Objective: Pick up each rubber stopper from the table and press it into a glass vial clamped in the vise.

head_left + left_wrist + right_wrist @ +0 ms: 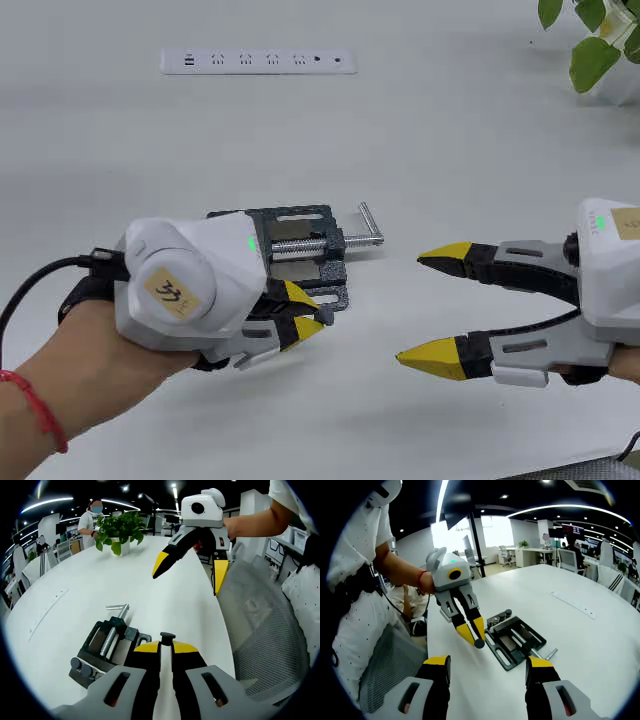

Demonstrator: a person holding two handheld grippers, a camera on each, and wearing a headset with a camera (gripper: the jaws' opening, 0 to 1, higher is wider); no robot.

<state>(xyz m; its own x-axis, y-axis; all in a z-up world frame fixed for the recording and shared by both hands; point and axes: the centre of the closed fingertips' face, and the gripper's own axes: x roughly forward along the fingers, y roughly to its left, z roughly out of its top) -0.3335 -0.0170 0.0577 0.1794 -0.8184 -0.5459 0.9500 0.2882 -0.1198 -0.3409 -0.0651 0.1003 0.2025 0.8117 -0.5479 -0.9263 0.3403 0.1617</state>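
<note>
My left gripper is shut on a small dark rubber stopper, pinched between its yellow tips just in front of the near end of the vise. The stopper also shows from the right gripper view, held a little above the table. The dark grey vise lies flat with its screw and silver handle pointing right. Two small dark round pieces sit at one end of the vise; what they are I cannot tell. My right gripper hovers open to the right of the vise, with nothing between its fingers.
A white power strip lies at the far side of the white table. A potted plant stands at the far right corner. A grey mesh chair sits beyond the table's near edge.
</note>
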